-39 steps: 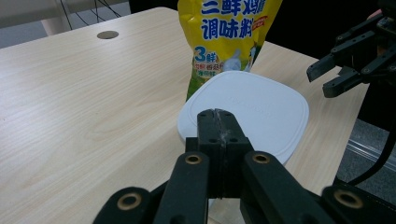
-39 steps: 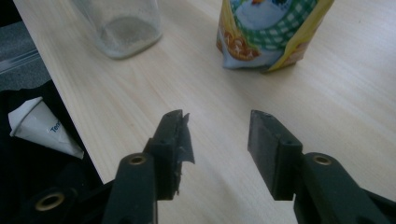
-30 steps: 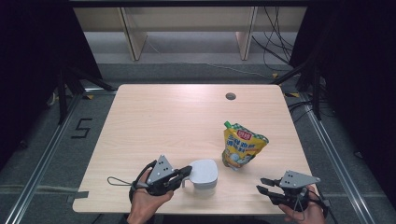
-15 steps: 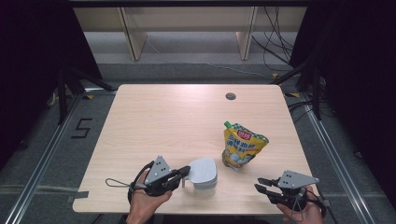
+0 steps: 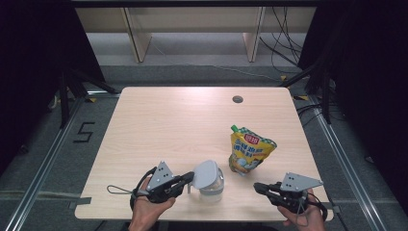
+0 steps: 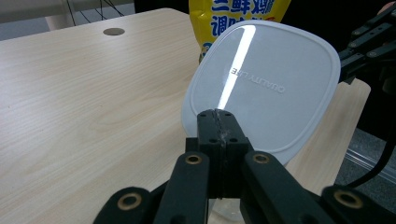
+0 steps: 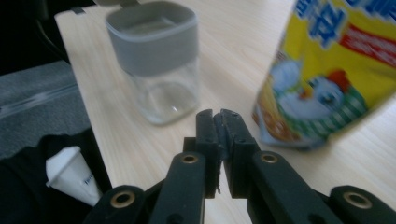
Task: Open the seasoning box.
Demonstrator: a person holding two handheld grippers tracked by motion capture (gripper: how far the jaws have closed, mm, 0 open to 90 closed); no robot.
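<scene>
Clear glass jar (image 7: 161,88) with a grey rim sits near my table's (image 5: 168,125) front edge; I see nothing inside. My left gripper (image 6: 219,116) pinches its pale grey lid (image 6: 266,84), tipped up. My right gripper (image 7: 218,116) has just closed on nothing, beside the yellow pouch (image 5: 250,151).

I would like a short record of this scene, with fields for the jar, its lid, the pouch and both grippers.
jar: clear jar with grey collar, upright near the table's front edge
lid: pale flip lid, raised open
pouch: yellow pouch, standing right of the jar
left gripper: left gripper, fingers shut on the lid's edge
right gripper: right gripper, fingers have just been closing, nothing between them
</scene>
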